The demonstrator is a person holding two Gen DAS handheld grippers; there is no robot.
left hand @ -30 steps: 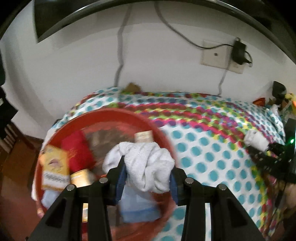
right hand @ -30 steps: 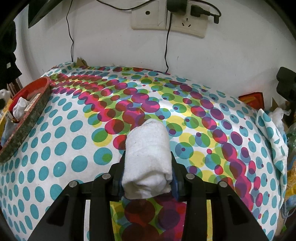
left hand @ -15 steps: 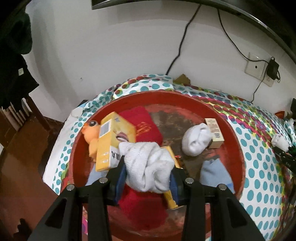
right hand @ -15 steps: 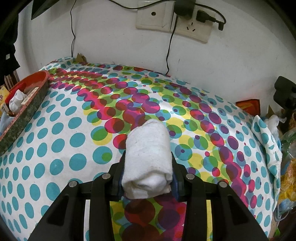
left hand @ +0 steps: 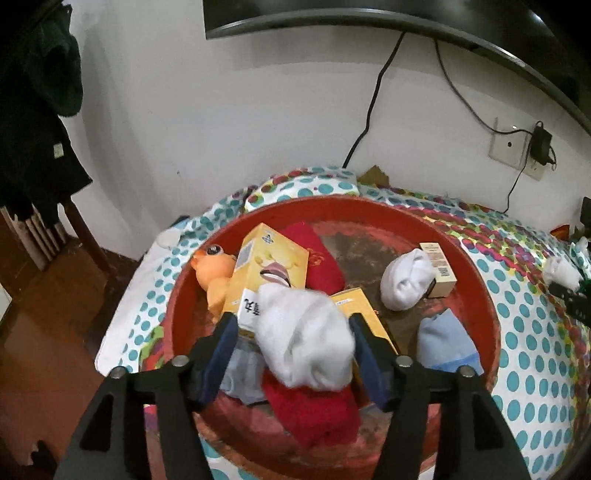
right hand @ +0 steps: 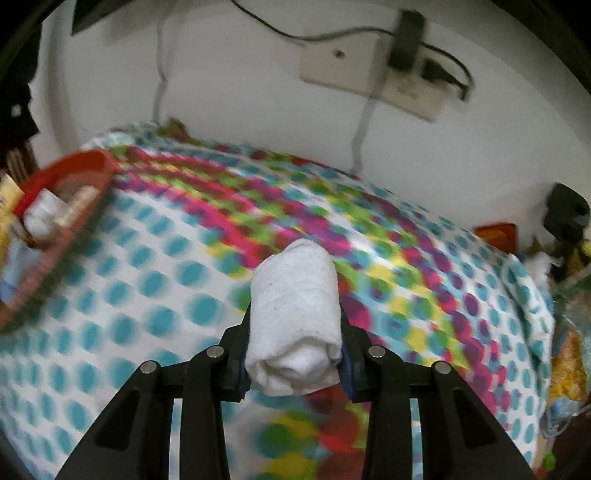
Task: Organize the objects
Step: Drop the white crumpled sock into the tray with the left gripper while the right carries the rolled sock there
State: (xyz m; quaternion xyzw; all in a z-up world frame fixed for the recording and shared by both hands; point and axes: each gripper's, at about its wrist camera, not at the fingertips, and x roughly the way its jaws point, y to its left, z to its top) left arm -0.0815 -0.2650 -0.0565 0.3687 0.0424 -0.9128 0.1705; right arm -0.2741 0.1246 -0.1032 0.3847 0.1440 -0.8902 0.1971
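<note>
My left gripper [left hand: 291,332] is open over the round red tray [left hand: 480,295]. A white balled sock [left hand: 306,339] lies loose and blurred between its spread fingers, a gap showing at the left finger. The tray holds a yellow box [left hand: 266,269], an orange toy [left hand: 210,269], red cloths [left hand: 314,410], another white sock [left hand: 404,278], a small beige box [left hand: 439,267] and a light blue cloth [left hand: 447,343]. My right gripper [right hand: 293,332] is shut on a rolled white towel [right hand: 293,317] above the dotted tablecloth [right hand: 147,295]. The tray's rim [right hand: 74,166] shows at the far left there.
The table stands against a white wall with a socket and plugged charger [right hand: 406,44]. A dark screen [left hand: 369,18] hangs above. Dark clothes [left hand: 33,110] hang at the left over a wooden floor. Clutter [right hand: 565,229] sits at the table's right end.
The left gripper's fingers have spread apart and the white sock has come loose between them over the tray. The right gripper with the towel is moving; its view is blurred.
</note>
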